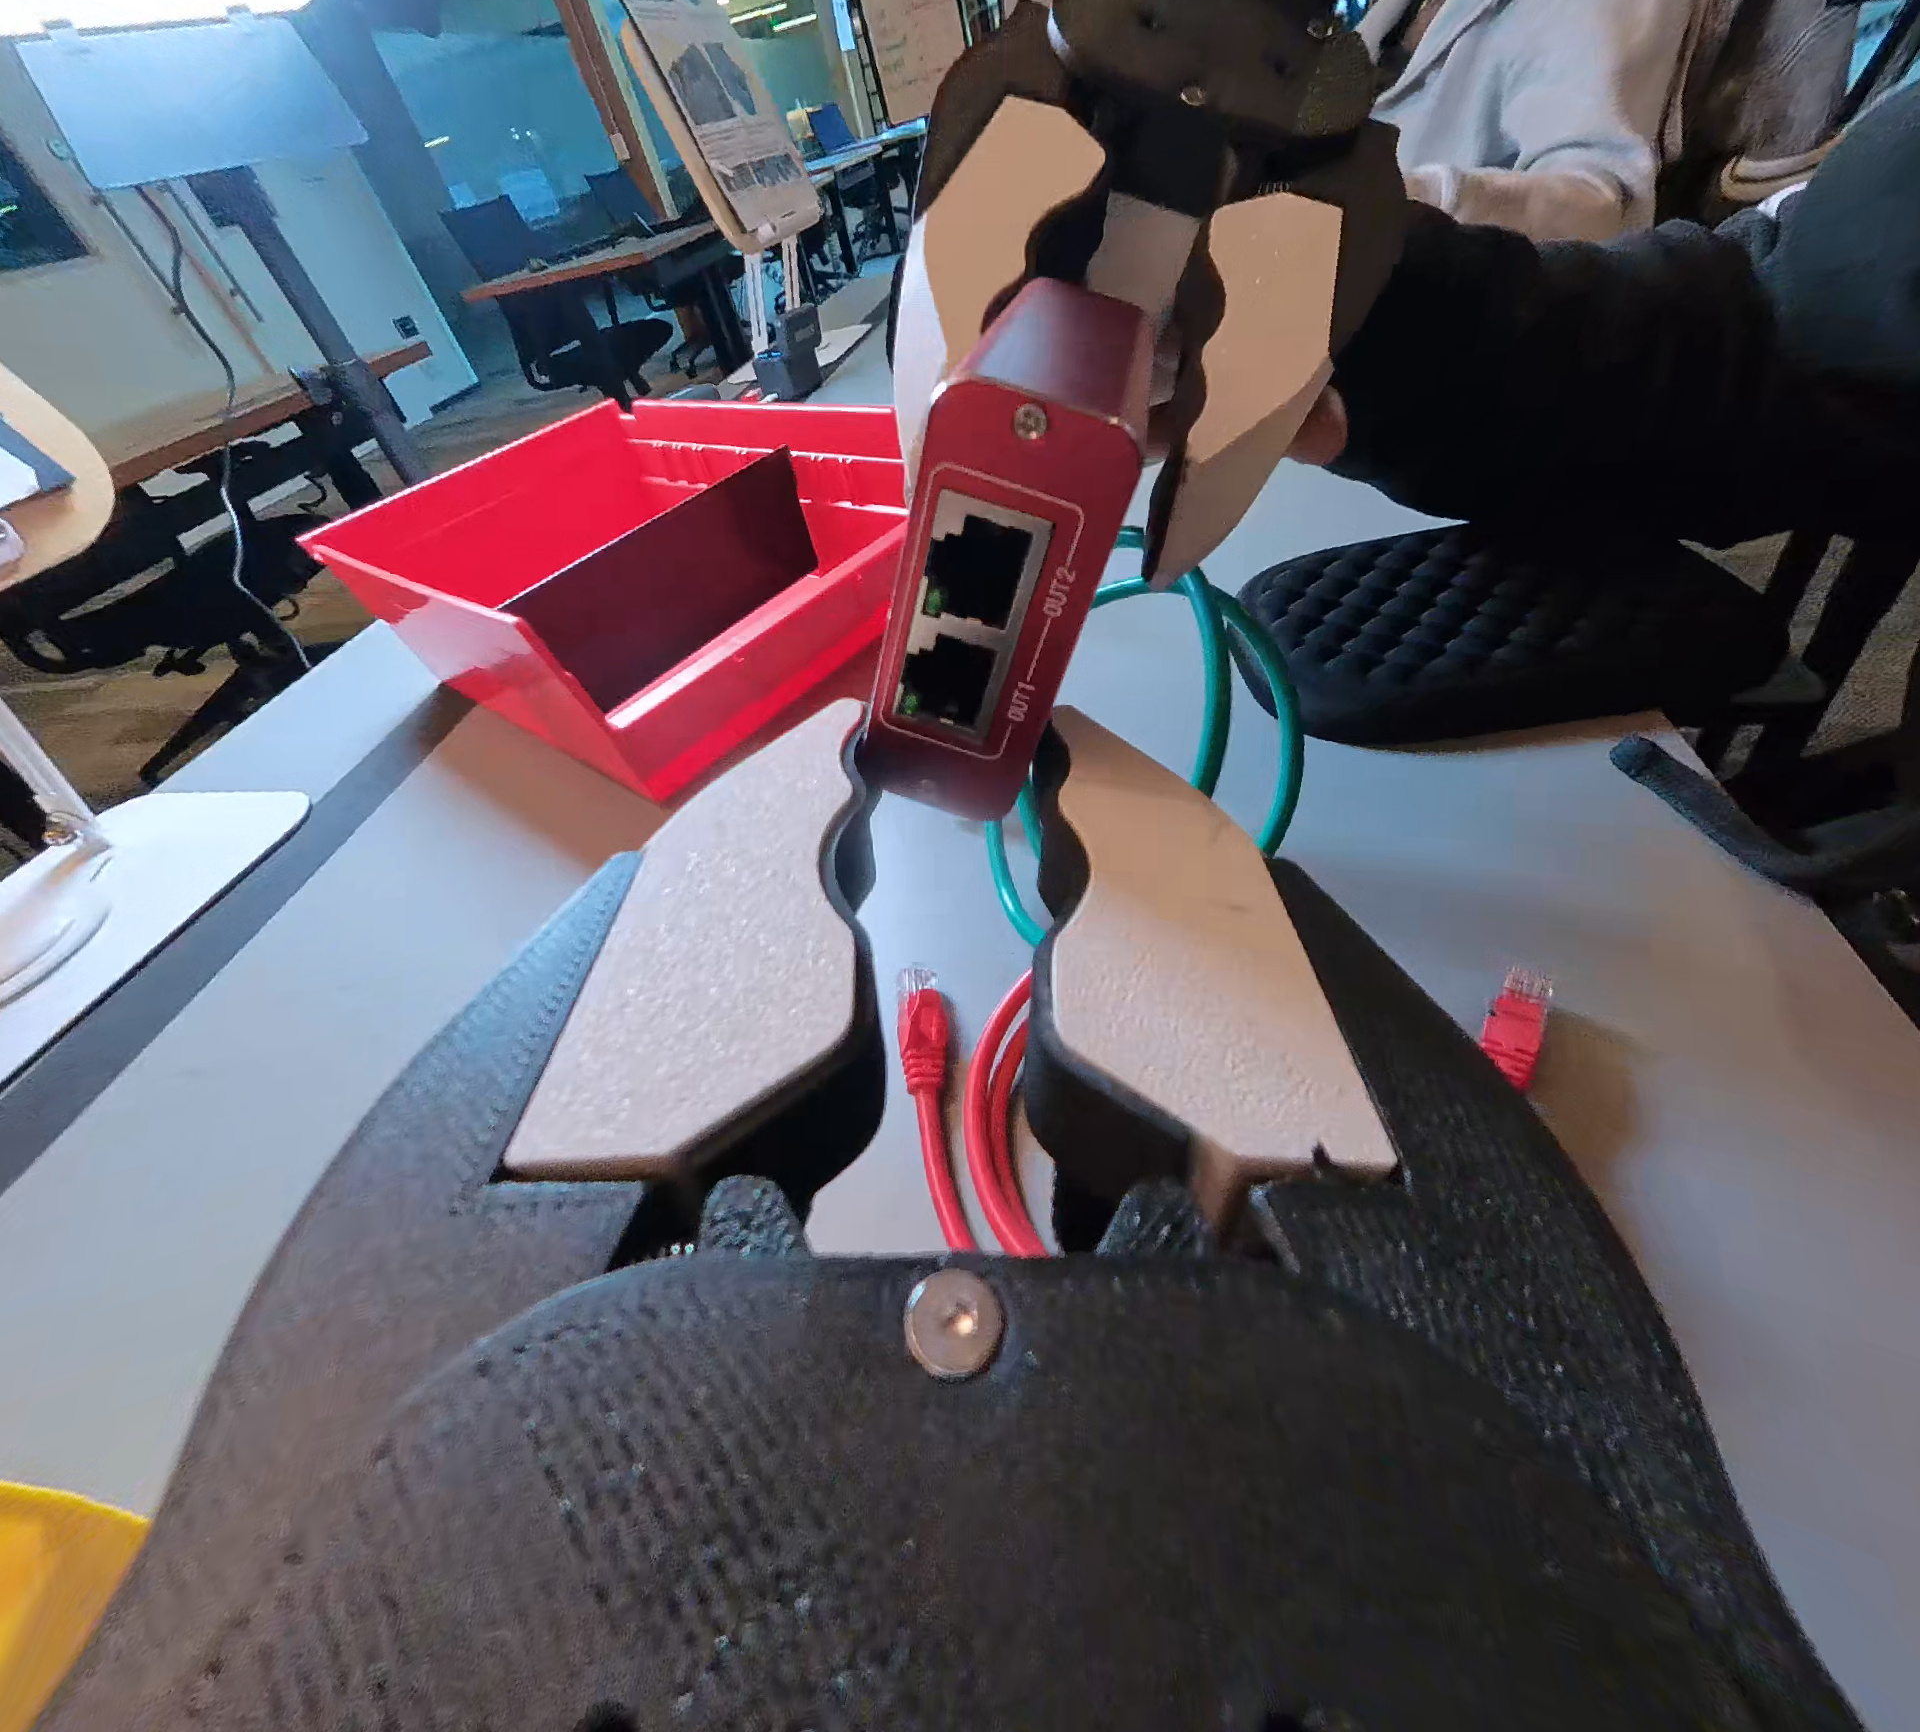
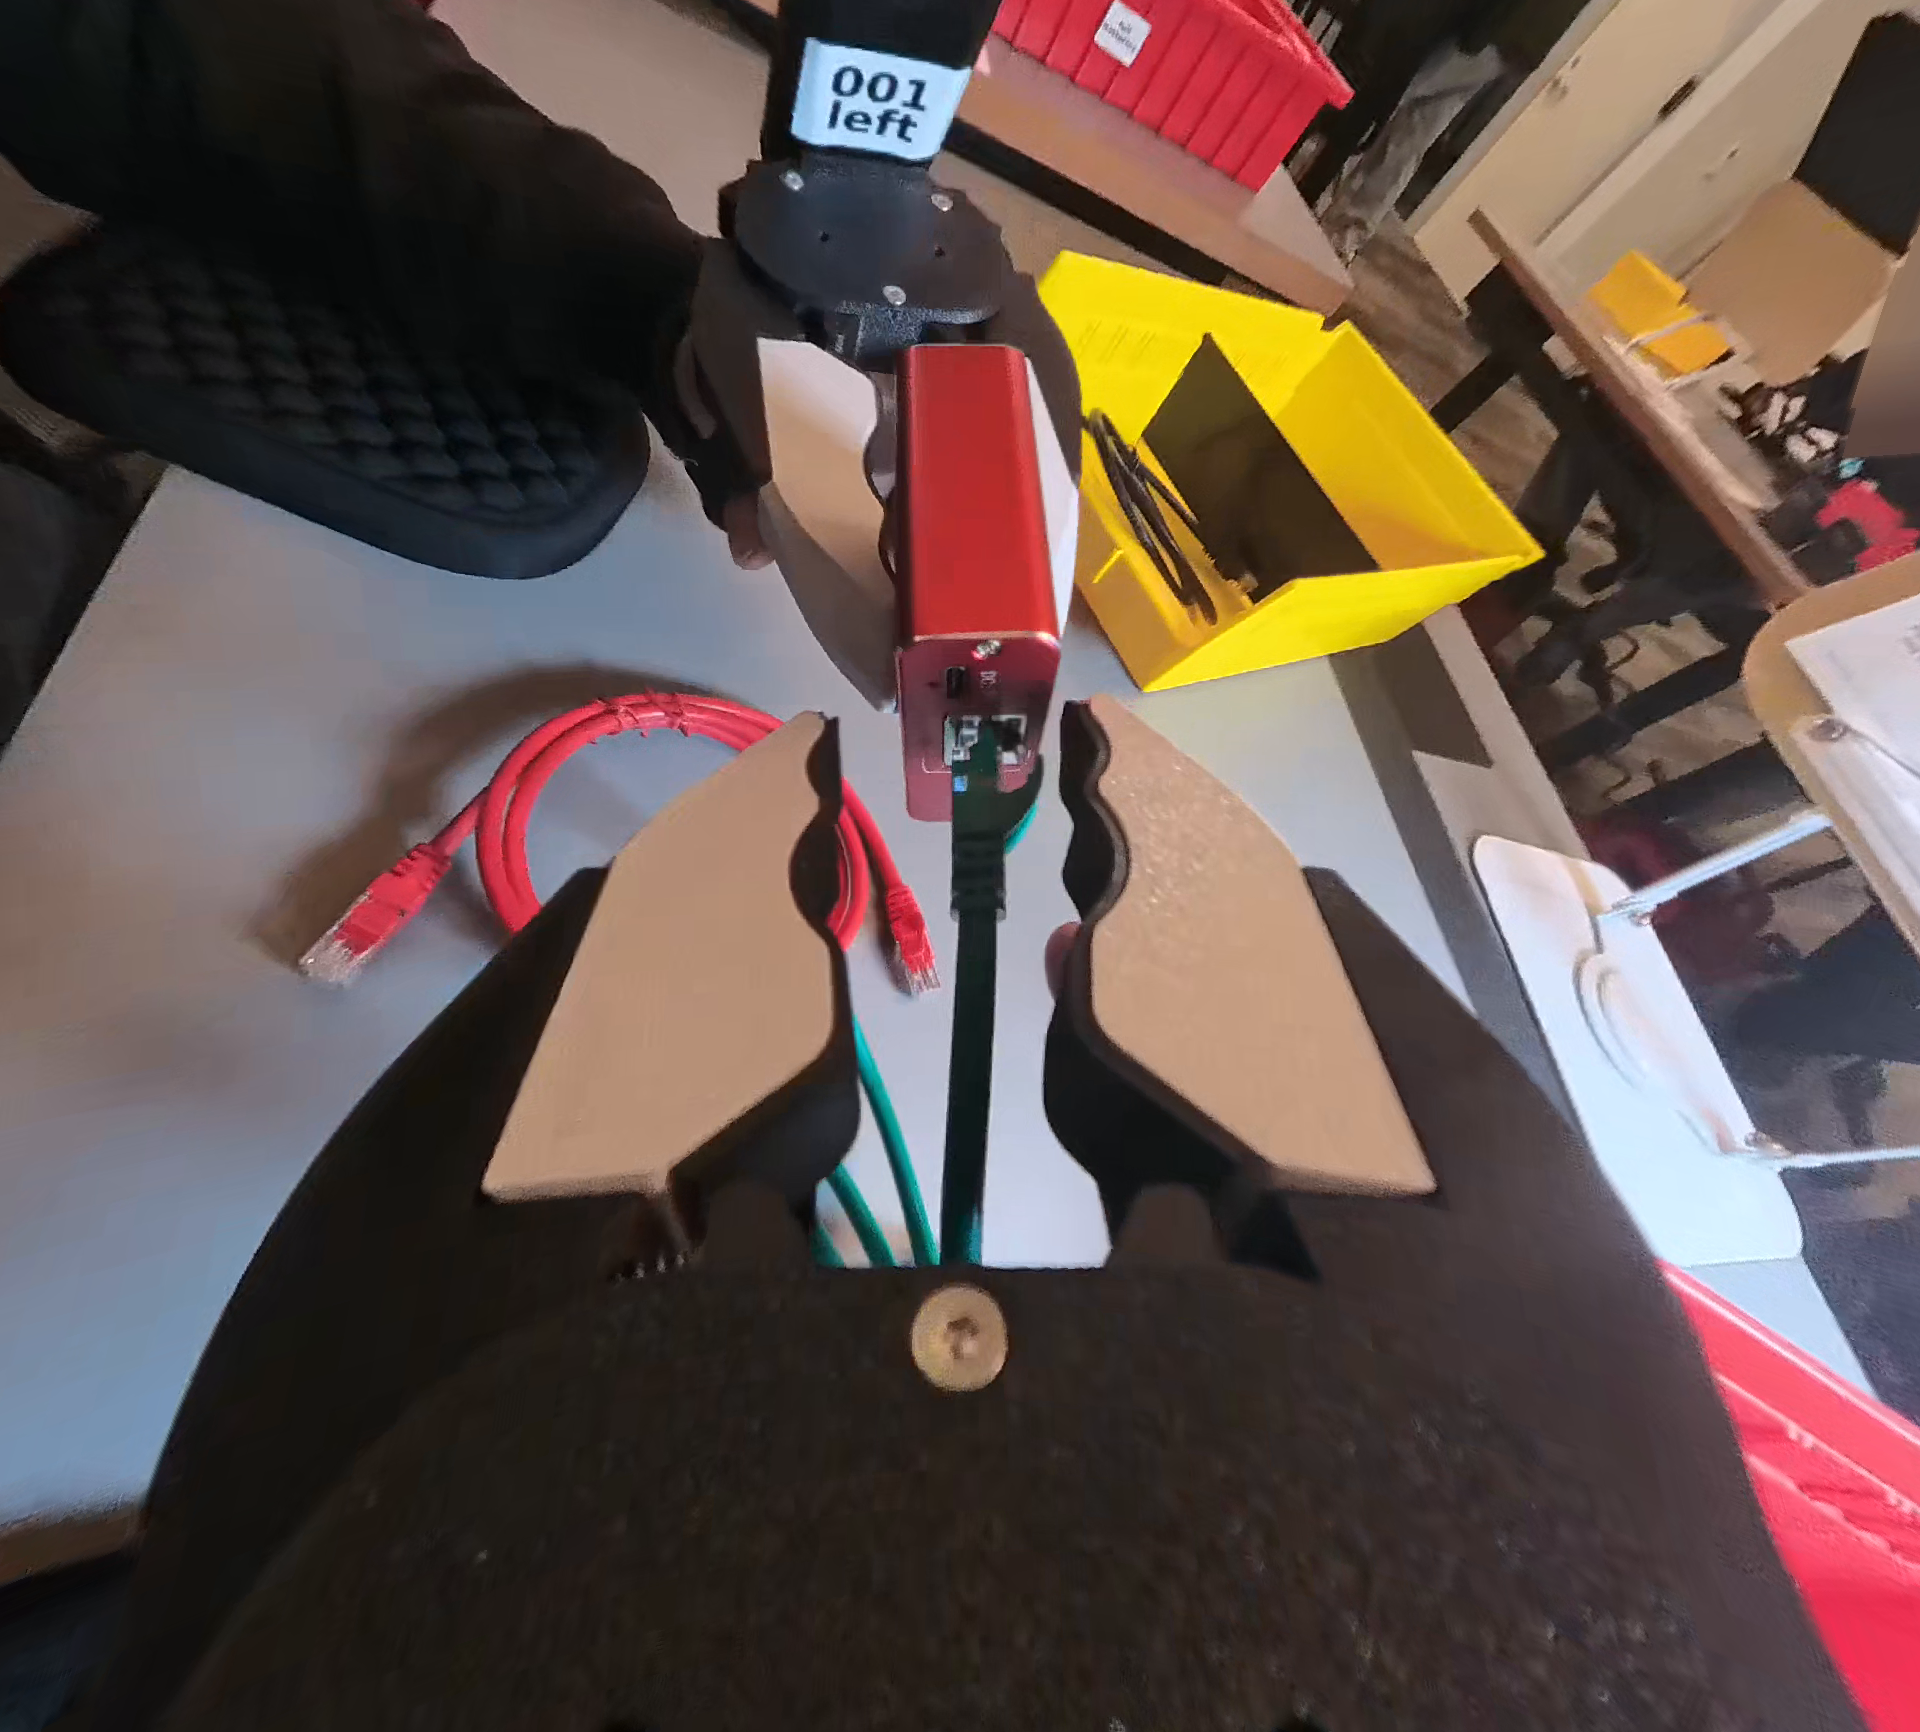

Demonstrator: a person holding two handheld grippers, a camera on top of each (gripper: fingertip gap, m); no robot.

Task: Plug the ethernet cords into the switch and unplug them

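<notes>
So, left wrist view: left gripper [image 1: 956,737] clamped the red switch [image 1: 997,602]; red cord [image 1: 925,1038] lay on the table [image 1: 312,1163]; right wrist view: right gripper [image 2: 951,721] gaped wide around the green cord [image 2: 971,1007] plugged into that switch.

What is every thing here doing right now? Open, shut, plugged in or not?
left gripper: shut on the switch.
right gripper: open, around the green cord, not squeezing it.
switch: held up off the table.
two front ports: both empty.
green cord: one plug looks pushed into the switch's other end.
red cord: coiled on the table, both ends unplugged.
red bin: looks empty.
yellow bin: holds a black cable.
</notes>
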